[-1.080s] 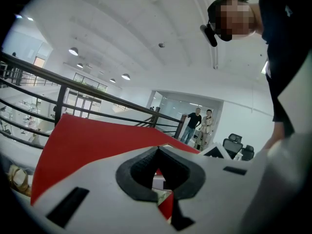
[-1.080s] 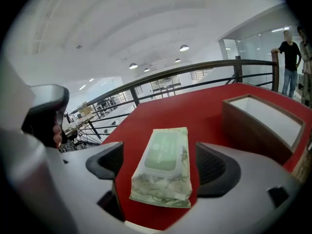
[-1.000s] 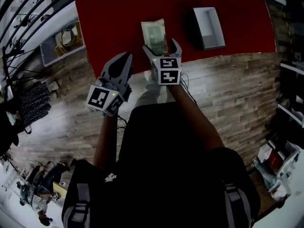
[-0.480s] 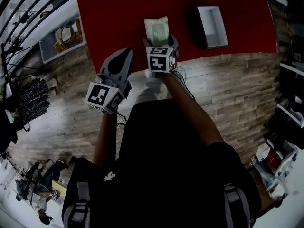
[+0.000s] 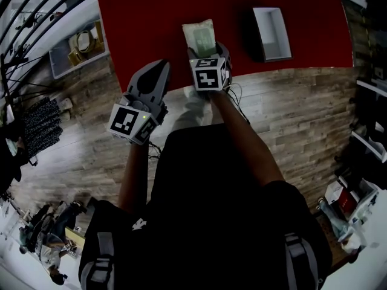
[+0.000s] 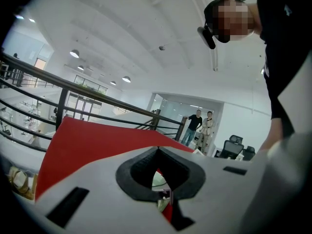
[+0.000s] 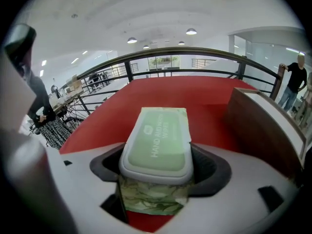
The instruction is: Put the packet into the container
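Step in hand: grasping. The right hand-held gripper [image 5: 207, 50], jaws just closing, pinches the packet [image 5: 199, 34] at the desk's [image 5: 151, 29] near edge. The left hand-held gripper [image 5: 160, 66] hangs closed, empty. Next: lift, carry rightward, release over the container [image 5: 272, 32].

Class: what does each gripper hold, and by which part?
Right gripper, fingers just closing, grips the packet by its long sides, near end. Left gripper holds nothing.

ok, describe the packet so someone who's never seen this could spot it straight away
On the red table, near its front edge and left of the white container, lies the packet. It is a soft, leaf-printed pack of wipes with a pale green lid, whereas the container is a rigid open box.
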Motion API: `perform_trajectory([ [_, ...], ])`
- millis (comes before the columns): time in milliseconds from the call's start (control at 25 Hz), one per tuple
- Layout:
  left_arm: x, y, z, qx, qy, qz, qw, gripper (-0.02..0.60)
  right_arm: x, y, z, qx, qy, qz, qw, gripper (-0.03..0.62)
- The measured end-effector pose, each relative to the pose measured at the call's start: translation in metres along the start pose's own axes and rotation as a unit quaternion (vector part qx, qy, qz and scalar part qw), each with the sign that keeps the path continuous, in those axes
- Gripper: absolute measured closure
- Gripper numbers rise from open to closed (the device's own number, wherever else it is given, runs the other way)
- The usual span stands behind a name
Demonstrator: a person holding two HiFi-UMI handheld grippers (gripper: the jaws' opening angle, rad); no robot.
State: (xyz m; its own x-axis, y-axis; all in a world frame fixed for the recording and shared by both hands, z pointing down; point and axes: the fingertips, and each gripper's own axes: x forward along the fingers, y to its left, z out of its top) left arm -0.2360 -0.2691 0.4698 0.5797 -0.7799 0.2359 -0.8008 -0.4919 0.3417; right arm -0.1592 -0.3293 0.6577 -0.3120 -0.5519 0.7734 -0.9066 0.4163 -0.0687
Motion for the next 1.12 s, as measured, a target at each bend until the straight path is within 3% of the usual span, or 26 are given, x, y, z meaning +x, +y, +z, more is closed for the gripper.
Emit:
perform_trajectory([
  [360, 0.011, -0.009, 0.003, -0.002, -0.004, -0.007, 1.0000, 0.574, -0.020, -0.011, 0.000, -0.012, 0.006, 0.013, 1.000, 0.207],
  [600, 0.026, -0.022, 0.009, 0.004, -0.009, -0.031, 0.9995, 0.575, -0.049, -0.027, 0.029, -0.011, -0.033, 0.014, 0.999, 0.209],
  [840, 0.054, -0.047, 0.030, 0.006, -0.030, -0.049, 0.9983, 0.574, -0.081, -0.071, 0.059, -0.006, -0.071, -0.004, 0.997, 0.209],
  [1120, 0.082, -0.072, 0.032, 0.005, -0.044, -0.078, 0.9959, 0.575, -0.106, -0.132, 0.067, -0.007, -0.068, -0.027, 0.997, 0.209],
])
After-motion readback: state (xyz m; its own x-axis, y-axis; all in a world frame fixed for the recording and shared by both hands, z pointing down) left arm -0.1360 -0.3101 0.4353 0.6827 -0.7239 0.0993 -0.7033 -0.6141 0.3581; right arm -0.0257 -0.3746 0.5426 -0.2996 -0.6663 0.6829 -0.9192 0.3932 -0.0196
